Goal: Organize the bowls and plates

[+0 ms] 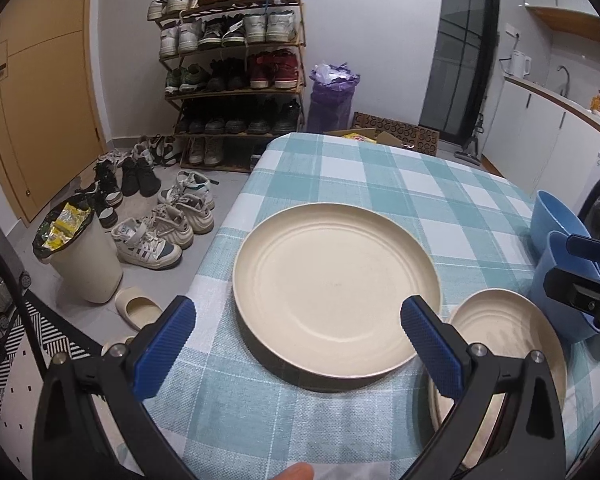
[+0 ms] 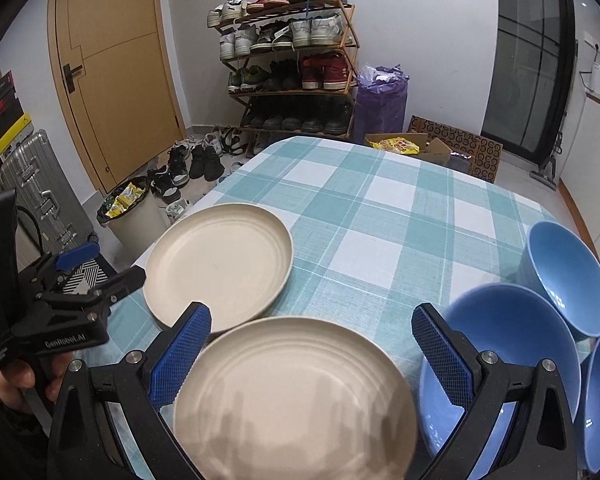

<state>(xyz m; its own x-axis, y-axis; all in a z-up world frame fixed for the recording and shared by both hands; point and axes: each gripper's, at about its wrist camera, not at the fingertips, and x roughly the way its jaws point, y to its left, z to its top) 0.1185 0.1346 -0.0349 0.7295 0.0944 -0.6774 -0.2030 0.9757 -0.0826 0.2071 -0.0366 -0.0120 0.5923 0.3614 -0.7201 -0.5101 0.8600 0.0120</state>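
Plainly, both hand-held grippers (image 1: 296, 320) (image 2: 310, 340) gape apart over ridged cream plates (image 1: 336, 292) beside glossy blue bowls (image 2: 512, 344).

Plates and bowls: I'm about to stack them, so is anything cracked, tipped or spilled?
Nothing looks damaged or spilled. Both cream plates lie flat on the tablecloth. The far blue bowl leans tilted against its neighbour; that is the only oddity.

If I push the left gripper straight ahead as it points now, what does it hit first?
Most likely the far cream plate: it lies straight ahead between the open left gripper fingers. Depth is unclear; the fingers may pass above its rim.
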